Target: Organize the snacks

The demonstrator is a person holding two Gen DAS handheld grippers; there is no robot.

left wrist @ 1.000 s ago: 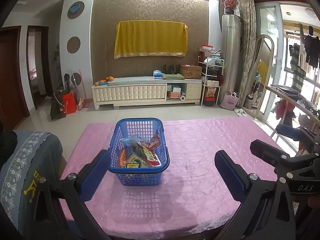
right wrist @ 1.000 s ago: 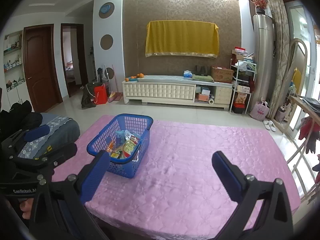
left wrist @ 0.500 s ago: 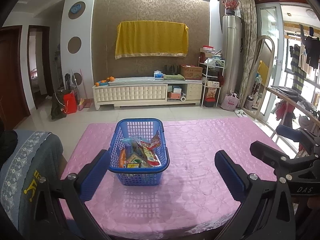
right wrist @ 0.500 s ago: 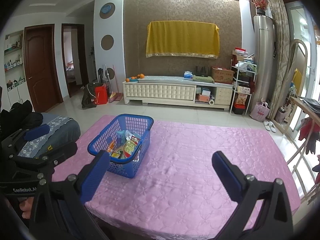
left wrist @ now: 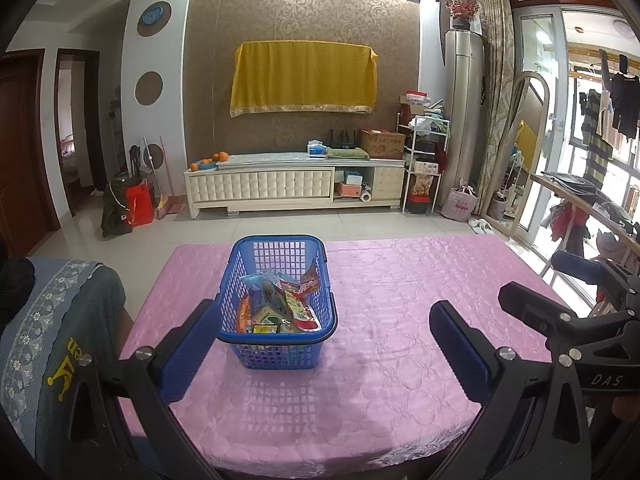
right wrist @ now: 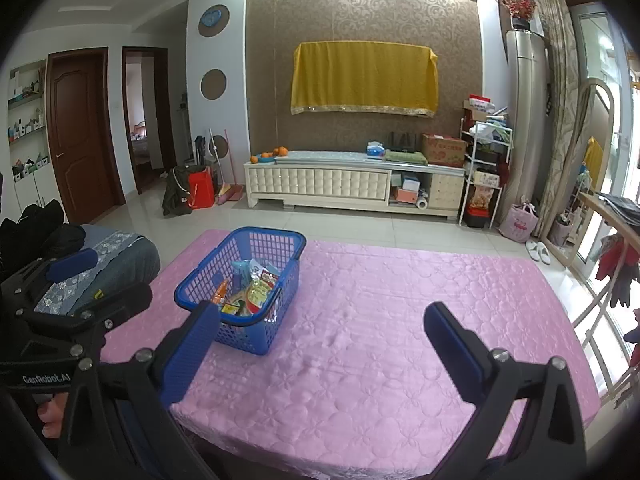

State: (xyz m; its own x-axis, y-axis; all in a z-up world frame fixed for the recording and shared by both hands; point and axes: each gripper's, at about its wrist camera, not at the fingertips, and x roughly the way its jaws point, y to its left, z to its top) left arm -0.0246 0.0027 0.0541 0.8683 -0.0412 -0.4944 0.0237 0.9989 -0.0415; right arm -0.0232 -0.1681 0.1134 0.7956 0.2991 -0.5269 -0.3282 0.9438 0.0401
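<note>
Snacks (left wrist: pixel 280 308) piled in basket (left wrist: pixel 276 350), long axis running away; both hand-held grippers agape.

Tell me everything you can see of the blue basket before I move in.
The blue basket is a rectangular plastic one with lattice walls and a solid rolled rim. It stands upright on the pink tablecloth, toward the table's left side. Its handle appears folded down along the rim. Inside lies a loose pile of snack packets, heaped below the rim. Neither claw touches it: the left claw and the right claw are both open, short of it.
</note>
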